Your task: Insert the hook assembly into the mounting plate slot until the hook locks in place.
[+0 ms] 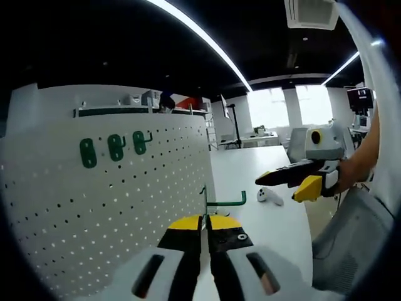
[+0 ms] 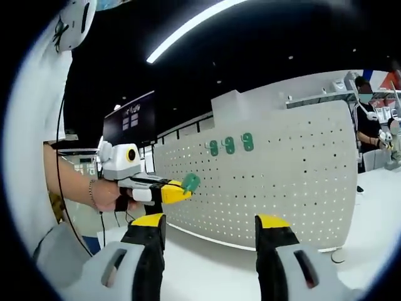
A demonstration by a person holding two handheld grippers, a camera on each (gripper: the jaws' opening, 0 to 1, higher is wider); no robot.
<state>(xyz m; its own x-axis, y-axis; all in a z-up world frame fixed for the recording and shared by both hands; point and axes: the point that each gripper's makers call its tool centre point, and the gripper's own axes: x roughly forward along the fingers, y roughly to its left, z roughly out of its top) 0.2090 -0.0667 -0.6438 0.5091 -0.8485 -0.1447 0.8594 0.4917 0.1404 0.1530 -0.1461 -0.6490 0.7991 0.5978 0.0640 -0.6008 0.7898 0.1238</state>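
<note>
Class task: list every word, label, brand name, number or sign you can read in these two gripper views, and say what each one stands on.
None can be read.
Dark screen behind the left gripper: a block of pale marks, too small and blurred to read.
White pegboard, its three green hook plates and the green hook in the left gripper: no lettering visible.

The green hook assembly point(image 1: 220, 203) is a flat green plate with a thin wire arm bent up at its tip. It sits pinched between the closed jaws of the left hand-held gripper point(image 1: 205, 224), just in front of the white pegboard mounting plate point(image 1: 94, 207), apart from it. Three green hook plates point(image 1: 113, 148) already hang side by side high on that pegboard.
</note>
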